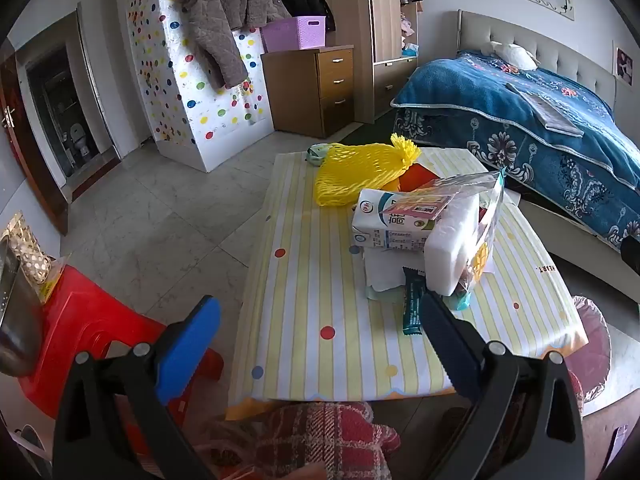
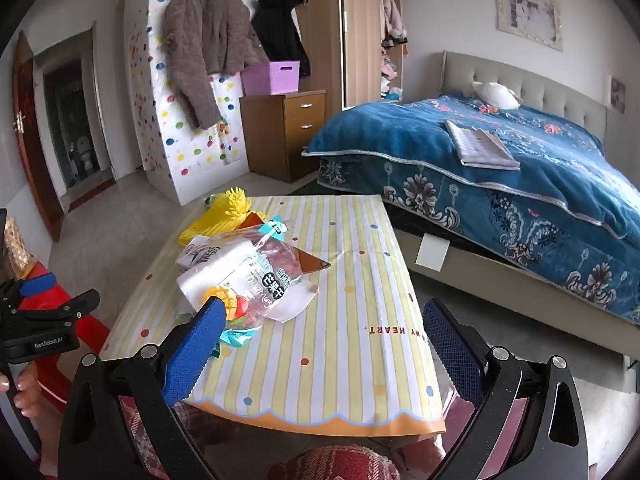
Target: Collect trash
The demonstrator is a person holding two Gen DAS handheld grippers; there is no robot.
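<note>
A pile of trash lies on the striped table (image 1: 328,280): a yellow foam net (image 1: 356,172), a milk carton (image 1: 384,224), a white foam block (image 1: 452,248), a clear snack bag (image 1: 484,216), a dark green wrapper (image 1: 412,304) and white paper (image 1: 380,272). In the right wrist view the snack bag (image 2: 260,276) lies on top of the pile, with the yellow net (image 2: 224,212) behind. My left gripper (image 1: 320,312) is open and empty above the table's near left. My right gripper (image 2: 320,320) is open and empty over the table's near edge (image 2: 320,416); the left gripper (image 2: 52,304) shows at far left.
A red plastic stool (image 1: 88,328) stands left of the table with a metal container (image 1: 16,312) on it. A bed with a blue blanket (image 2: 500,168) is to the right. A wooden drawer unit (image 1: 320,88) and dotted cabinet (image 1: 192,92) stand behind. Red plaid cloth (image 1: 320,436) lies below.
</note>
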